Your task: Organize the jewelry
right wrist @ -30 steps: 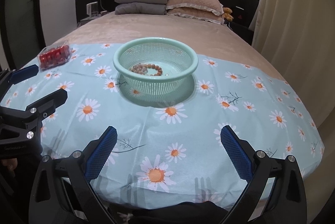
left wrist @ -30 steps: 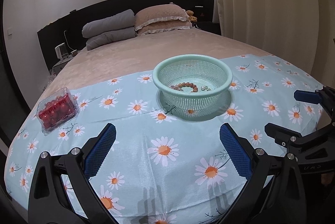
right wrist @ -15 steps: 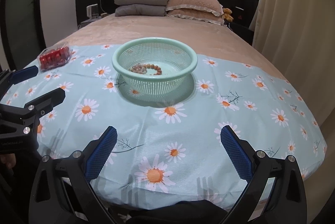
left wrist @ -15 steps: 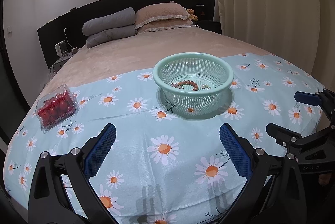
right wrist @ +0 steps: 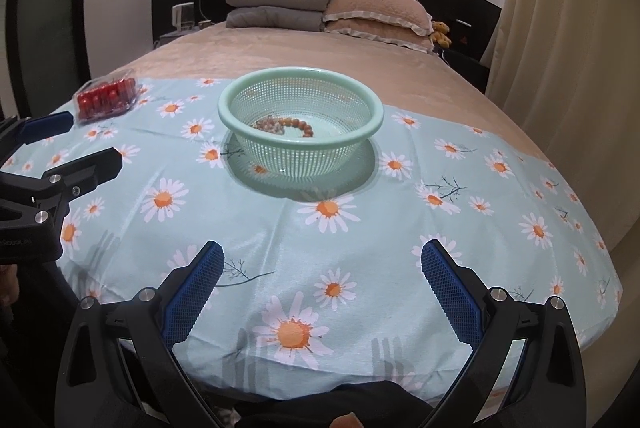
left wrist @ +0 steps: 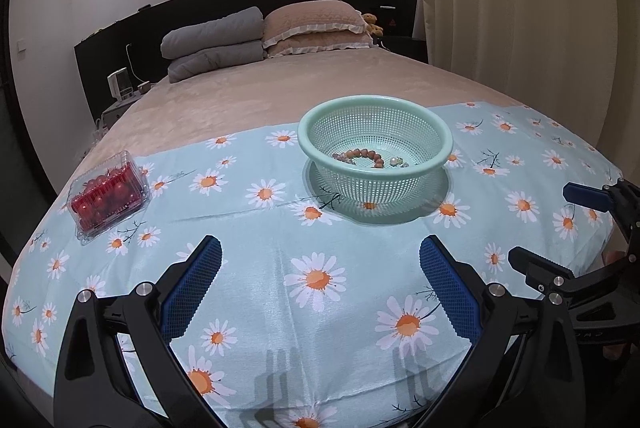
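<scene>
A mint-green mesh basket [left wrist: 438, 135] [right wrist: 240, 95] stands on the daisy-print cloth [left wrist: 280, 268] [right wrist: 460, 228] over the bed. Inside lie a brown bead bracelet [left wrist: 366, 154] [right wrist: 298, 125] and some smaller pale jewelry [left wrist: 397, 161] [right wrist: 267, 125]. My left gripper [left wrist: 320, 284] is open and empty, well short of the basket near the cloth's front edge; it also shows in the right wrist view [right wrist: 80, 139]. My right gripper [right wrist: 322, 286] is open and empty, likewise back from the basket; it shows at the left wrist view's right edge [left wrist: 560, 228].
A clear plastic box of red cherry tomatoes [left wrist: 107, 195] [right wrist: 106, 97] sits on the cloth's left side. Pillows [left wrist: 316, 27] and a folded grey blanket [left wrist: 212, 43] lie at the bed's head. A curtain [left wrist: 520, 7] hangs at the right.
Both grippers have drawn back slightly from the basket and stay open. The basket and jewelry have not moved.
</scene>
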Tool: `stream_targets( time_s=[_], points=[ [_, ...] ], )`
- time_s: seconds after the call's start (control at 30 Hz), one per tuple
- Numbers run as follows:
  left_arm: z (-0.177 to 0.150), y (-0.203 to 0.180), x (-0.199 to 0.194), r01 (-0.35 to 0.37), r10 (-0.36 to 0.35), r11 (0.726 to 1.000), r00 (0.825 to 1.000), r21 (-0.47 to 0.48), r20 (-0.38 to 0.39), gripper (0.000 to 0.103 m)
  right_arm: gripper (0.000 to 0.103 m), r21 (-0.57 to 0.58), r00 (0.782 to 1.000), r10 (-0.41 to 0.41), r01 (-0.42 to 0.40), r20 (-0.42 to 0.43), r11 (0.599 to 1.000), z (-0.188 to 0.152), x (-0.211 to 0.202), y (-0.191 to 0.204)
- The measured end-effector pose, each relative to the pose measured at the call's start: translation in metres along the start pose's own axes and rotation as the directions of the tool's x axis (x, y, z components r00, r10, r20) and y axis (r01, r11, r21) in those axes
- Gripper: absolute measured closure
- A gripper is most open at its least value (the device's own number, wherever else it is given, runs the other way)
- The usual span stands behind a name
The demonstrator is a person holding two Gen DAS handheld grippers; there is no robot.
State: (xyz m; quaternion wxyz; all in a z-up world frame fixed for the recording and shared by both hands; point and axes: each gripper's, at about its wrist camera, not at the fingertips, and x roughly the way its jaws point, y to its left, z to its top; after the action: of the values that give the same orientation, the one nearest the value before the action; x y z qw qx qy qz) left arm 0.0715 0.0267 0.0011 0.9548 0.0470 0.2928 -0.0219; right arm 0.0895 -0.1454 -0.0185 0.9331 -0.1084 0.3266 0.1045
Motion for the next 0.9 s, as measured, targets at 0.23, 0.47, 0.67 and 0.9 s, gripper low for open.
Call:
stream_targets(
  time_s=[0.23,0.47,0.67,0.9],
  points=[
    [-0.0009,-0.0023,0.0015,-0.003,0.003,1.0,1.0,0.014,-0.01,0.006,0.008,-0.003,1.0,0.005,-0.005,0.002,1.0,-0.0001,-0.0003,0.0004],
    [-0.0014,-0.0017,0.0012,-0.015,0.015,1.0,1.0,0.012,-0.01,0.006,0.008,0.006,1.0,0.015,-0.015,-0.005,1.0,0.0,0.0011,-0.0011],
    [-0.0015,-0.0015,0.0022,-0.019,0.019,1.0,1.0,0.014,-0.014,0.006,0.008,0.014,1.0,0.024,-0.024,-0.005,1.0,-0.0002,0.0018,-0.0033],
    [-0.0018,-0.0001,0.0037,-0.023,0.023,1.0,0.999,0.008,-0.022,0.006,0.008,0.024,0.999,0.04,-0.039,-0.012,0.999,-0.0009,0.0038,-0.0051]
  ],
)
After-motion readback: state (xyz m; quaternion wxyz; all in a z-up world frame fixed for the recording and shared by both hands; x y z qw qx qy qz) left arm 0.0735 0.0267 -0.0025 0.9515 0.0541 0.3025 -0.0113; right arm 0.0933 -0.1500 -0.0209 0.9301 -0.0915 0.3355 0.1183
